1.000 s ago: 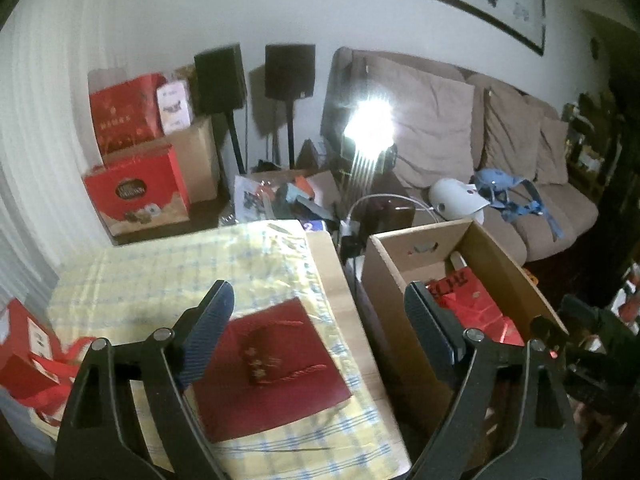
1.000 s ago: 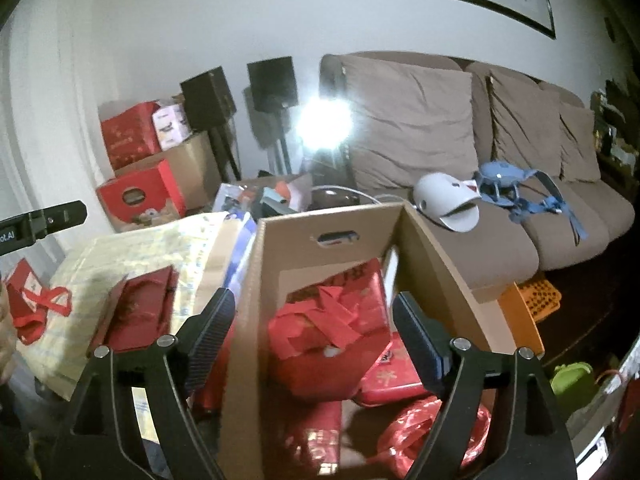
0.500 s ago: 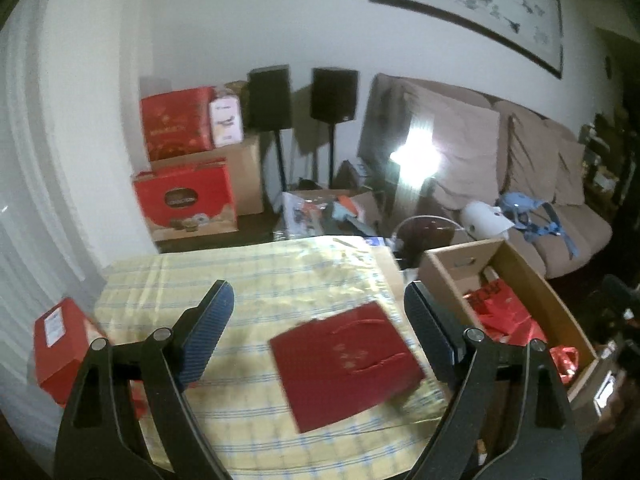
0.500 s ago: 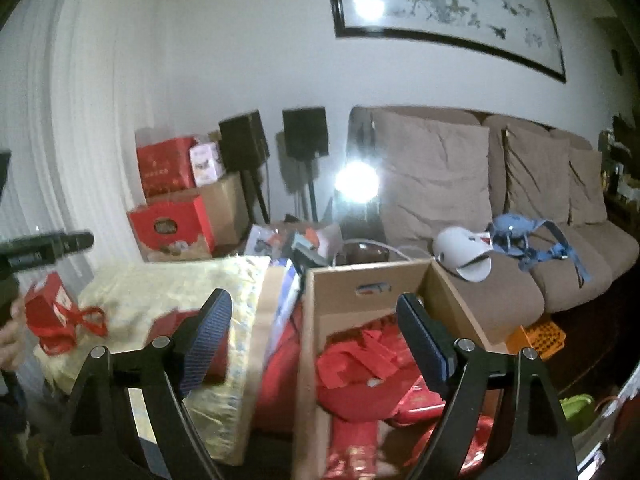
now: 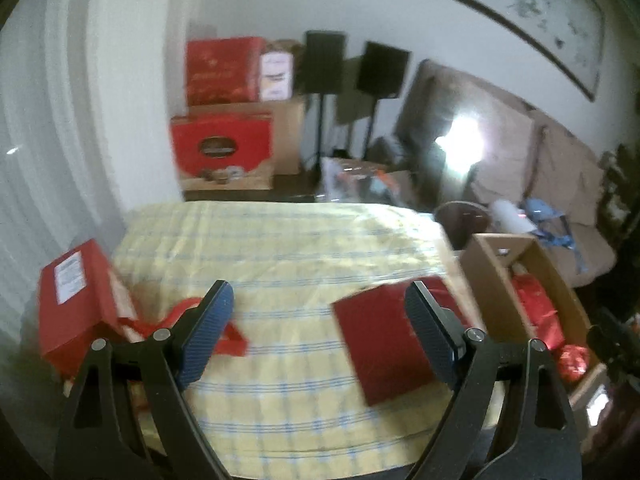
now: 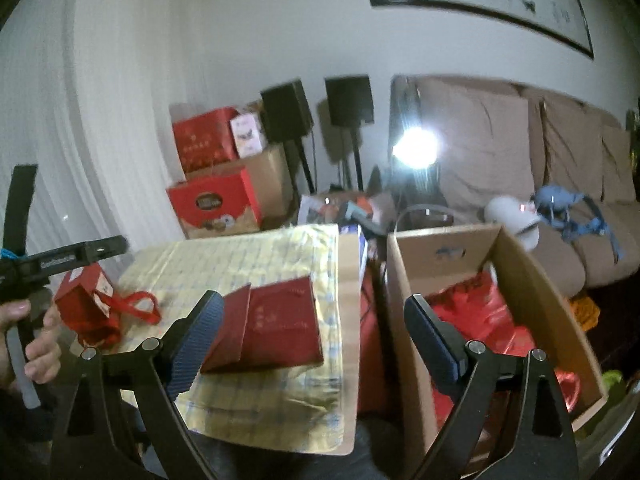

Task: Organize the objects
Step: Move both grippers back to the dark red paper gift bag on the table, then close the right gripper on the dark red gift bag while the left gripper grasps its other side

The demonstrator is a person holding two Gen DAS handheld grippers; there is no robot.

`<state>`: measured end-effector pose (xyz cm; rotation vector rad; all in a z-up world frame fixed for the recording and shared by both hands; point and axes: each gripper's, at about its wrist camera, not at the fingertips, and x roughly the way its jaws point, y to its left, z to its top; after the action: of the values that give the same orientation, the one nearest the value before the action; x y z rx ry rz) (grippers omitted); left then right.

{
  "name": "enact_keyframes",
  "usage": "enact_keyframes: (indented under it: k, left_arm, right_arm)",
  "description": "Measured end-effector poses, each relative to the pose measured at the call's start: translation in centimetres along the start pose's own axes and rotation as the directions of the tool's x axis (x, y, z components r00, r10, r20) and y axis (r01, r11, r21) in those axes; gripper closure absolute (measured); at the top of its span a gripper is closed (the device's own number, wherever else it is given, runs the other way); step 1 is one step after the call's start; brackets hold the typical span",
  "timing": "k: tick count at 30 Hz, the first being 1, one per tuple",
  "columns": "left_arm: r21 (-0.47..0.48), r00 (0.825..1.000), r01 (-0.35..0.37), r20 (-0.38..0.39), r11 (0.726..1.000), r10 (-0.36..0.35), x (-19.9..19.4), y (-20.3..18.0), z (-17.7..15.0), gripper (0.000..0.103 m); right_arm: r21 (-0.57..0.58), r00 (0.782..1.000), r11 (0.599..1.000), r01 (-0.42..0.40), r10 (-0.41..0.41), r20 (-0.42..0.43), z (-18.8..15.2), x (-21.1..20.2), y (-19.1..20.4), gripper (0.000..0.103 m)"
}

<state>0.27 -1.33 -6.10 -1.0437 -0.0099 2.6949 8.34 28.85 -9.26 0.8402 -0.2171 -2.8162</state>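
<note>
A flat dark red gift bag (image 5: 384, 344) lies on the yellow checked tablecloth (image 5: 280, 248) near the table's right edge; it also shows in the right wrist view (image 6: 276, 324). A bright red gift bag with ribbon handles (image 5: 76, 300) lies at the table's left edge, also in the right wrist view (image 6: 90, 308). An open cardboard box (image 6: 532, 280) beside the table holds several red bags (image 6: 476, 316). My left gripper (image 5: 320, 332) is open and empty above the table. My right gripper (image 6: 316, 340) is open and empty, between table and box.
A beige sofa (image 6: 520, 152) with a white helmet (image 6: 512, 216) stands behind the box. Red gift boxes on a carton (image 5: 224, 136) and two black speakers on stands (image 6: 316, 112) stand by the far wall. A bright lamp (image 6: 414, 148) glares.
Both grippers have pulled back and swung left. The left view now takes in the whole table and the bright red bag at its left edge. The right view has lifted away from the box.
</note>
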Motion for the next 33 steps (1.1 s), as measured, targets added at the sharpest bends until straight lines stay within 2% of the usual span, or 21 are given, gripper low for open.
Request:
enact_keyframes:
  k: [3, 6, 8, 10, 17, 19, 21, 24, 26, 27, 29, 30, 33]
  left_arm:
    - [0.047, 1.000, 0.003, -0.027, 0.999, -0.001, 1.1, 0.7, -1.1, 0.017]
    - [0.032, 0.995, 0.026, -0.100, 0.999, -0.022, 3.5, 0.9, -2.1, 0.017]
    - [0.041, 0.983, 0.053, -0.179, 0.998, -0.044, 5.6, 0.2, -2.9, 0.017]
    - [0.074, 0.977, 0.071, -0.206, 0.995, -0.055, 6.9, -0.7, -3.7, 0.017]
    - [0.102, 0.946, 0.165, -0.298, 0.981, -0.129, 11.0, -3.2, -6.7, 0.017]
    - [0.117, 0.938, 0.175, -0.321, 0.978, -0.130, 11.9, -3.5, -7.3, 0.017]
    - [0.123, 0.931, 0.178, -0.342, 0.976, -0.127, 12.7, -3.5, -7.9, 0.017]
    - [0.128, 0.930, 0.144, -0.355, 0.981, -0.090, 13.8, -3.5, -8.1, 0.017]
    - [0.112, 0.929, 0.159, -0.353, 0.981, -0.110, 14.0, -3.6, -8.1, 0.017]
    - [0.109, 0.929, 0.161, -0.352, 0.981, -0.114, 14.0, -3.7, -8.1, 0.017]
    - [0.125, 0.928, 0.168, -0.355, 0.978, -0.114, 14.0, -4.1, -8.1, 0.017]
    - [0.131, 0.927, 0.170, -0.358, 0.977, -0.113, 13.9, -4.2, -8.2, 0.017]
    - [0.141, 0.922, 0.169, -0.373, 0.976, -0.106, 13.9, -4.3, -8.3, 0.017]
  right_arm:
    - [0.103, 0.999, 0.994, -0.022, 0.026, -0.034, -1.4, 1.7, -1.5, 0.010]
    - [0.203, 0.987, 0.979, -0.033, 0.064, -0.146, -2.7, 5.7, -2.2, 0.010]
    - [0.202, 0.983, 0.979, -0.004, 0.041, -0.181, -3.1, 7.3, -2.0, 0.011]
    - [0.179, 0.980, 0.983, 0.047, -0.011, -0.196, -3.4, 8.4, -1.5, 0.011]
    - [0.171, 0.957, 0.982, 0.076, -0.024, -0.290, -4.5, 12.9, -1.8, 0.011]
    - [0.164, 0.952, 0.983, 0.078, -0.025, -0.305, -4.6, 13.8, -1.8, 0.011]
    - [0.160, 0.949, 0.984, 0.073, -0.020, -0.315, -4.7, 14.4, -1.8, 0.014]
    - [0.175, 0.944, 0.984, 0.041, 0.019, -0.329, -5.2, 15.0, -1.7, 0.023]
    - [0.185, 0.939, 0.983, 0.012, 0.053, -0.340, -5.7, 15.2, -1.3, 0.034]
    - [0.176, 0.937, 0.984, 0.011, 0.051, -0.345, -5.9, 15.2, -1.1, 0.035]
    - [0.135, 0.936, 0.991, -0.002, 0.049, -0.347, -6.0, 15.0, -0.3, 0.054]
    - [0.139, 0.927, 0.990, -0.018, 0.069, -0.368, -6.2, 15.0, -0.1, 0.055]
    - [0.117, 0.923, 0.993, -0.024, 0.067, -0.379, -6.8, 13.9, 0.6, 0.057]
